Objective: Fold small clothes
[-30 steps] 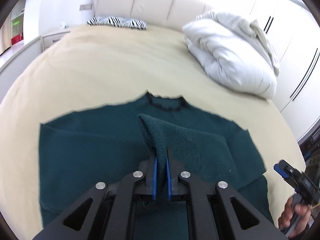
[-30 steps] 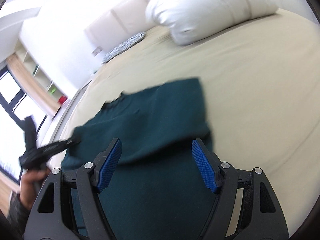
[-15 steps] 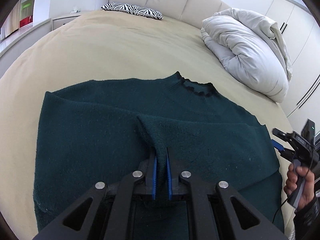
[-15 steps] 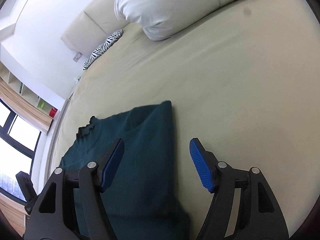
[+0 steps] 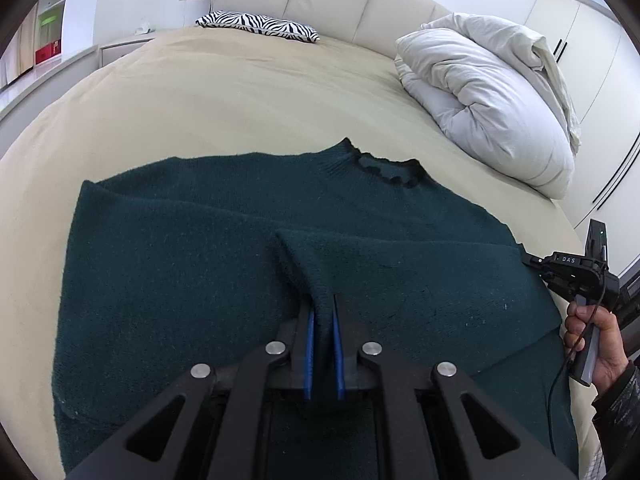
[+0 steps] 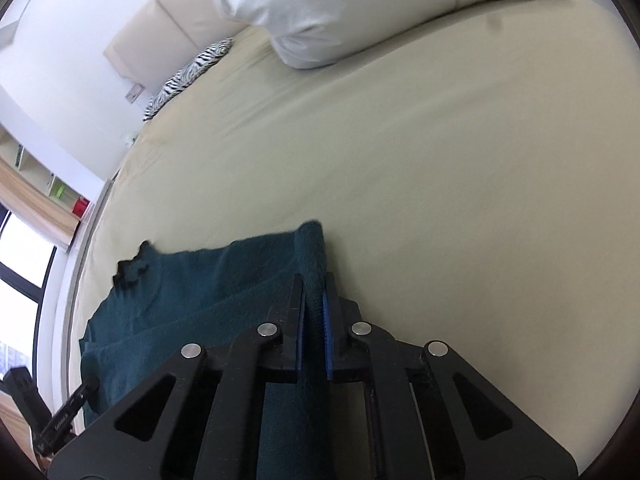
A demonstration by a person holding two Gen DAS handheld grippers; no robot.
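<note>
Sweater [image 5: 192, 280], dark green knit, lies flat on the bed [image 5: 240, 104], collar [image 5: 384, 168] toward the headboard, a sleeve already laid across the chest.

Left gripper [image 5: 322, 320]: jaws nearly together, pinching a ridge of knit at mid-body. Right gripper [image 6: 314, 312]: jaws have just closed on the sweater's side edge, fabric clamped between the blue pads [image 6: 326, 320]; bare sheet just beside it on the right. Left view shows the right hand [image 5: 596, 344] at the garment's right edge.

Step in hand, as I read it: side fold, right edge over toward centre.

How to do it well:
- Lift both pinches together, just clear of the bed. Knit stretches and sags, so avoid pulling the two grips apart.
- Carry the right edge across in a low arc and keep it parallel to the sweater's long axis, so the crease runs straight from shoulder to hem.
- Watch the laid sleeve; dragging will bunch it.
- Lay down first, release after. Thick knit springs back if dropped early.

Duvet [image 5: 492, 96] is well apart, no clash.
</note>
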